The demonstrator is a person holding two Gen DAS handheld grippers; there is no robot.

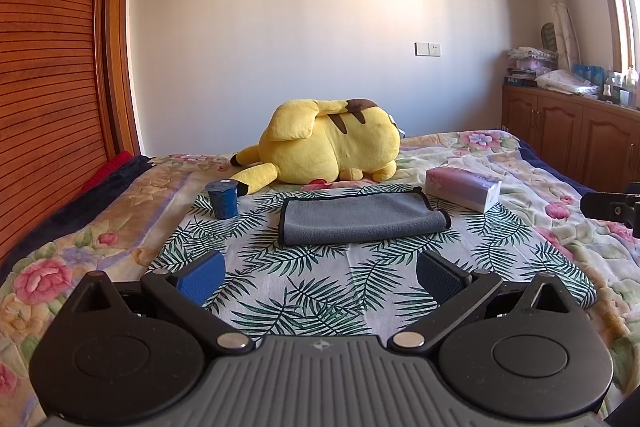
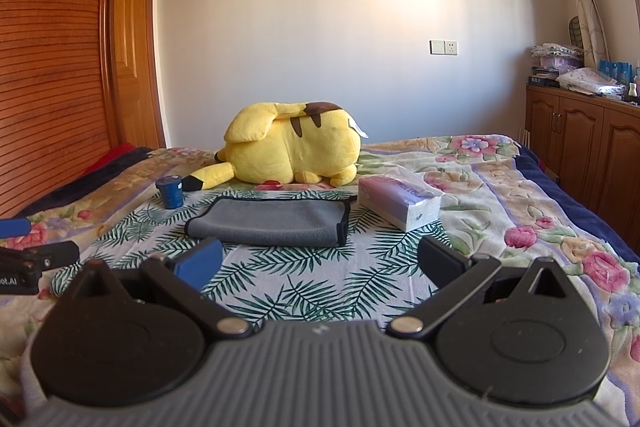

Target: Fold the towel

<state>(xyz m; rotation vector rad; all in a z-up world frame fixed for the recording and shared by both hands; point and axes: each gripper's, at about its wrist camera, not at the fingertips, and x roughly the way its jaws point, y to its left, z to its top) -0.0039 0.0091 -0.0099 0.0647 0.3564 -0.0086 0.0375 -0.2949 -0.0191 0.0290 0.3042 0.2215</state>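
Observation:
A grey towel [image 1: 360, 219] with black trim lies folded on the leaf-print cloth [image 1: 304, 291] on the bed; it also shows in the right wrist view [image 2: 268, 223]. My left gripper [image 1: 320, 277] is open and empty, held back from the towel's near edge. My right gripper [image 2: 320, 265] is open and empty, also short of the towel and a little to its right. Each gripper shows at the edge of the other's view: the right one [image 1: 612, 209], the left one [image 2: 32, 259].
A yellow plush toy [image 1: 328, 147] lies behind the towel. A blue cup [image 1: 223, 201] stands to the towel's left, a tissue pack [image 1: 464, 189] to its right. A wooden headboard [image 1: 44, 87] is at left, wooden cabinets [image 1: 568, 131] at right.

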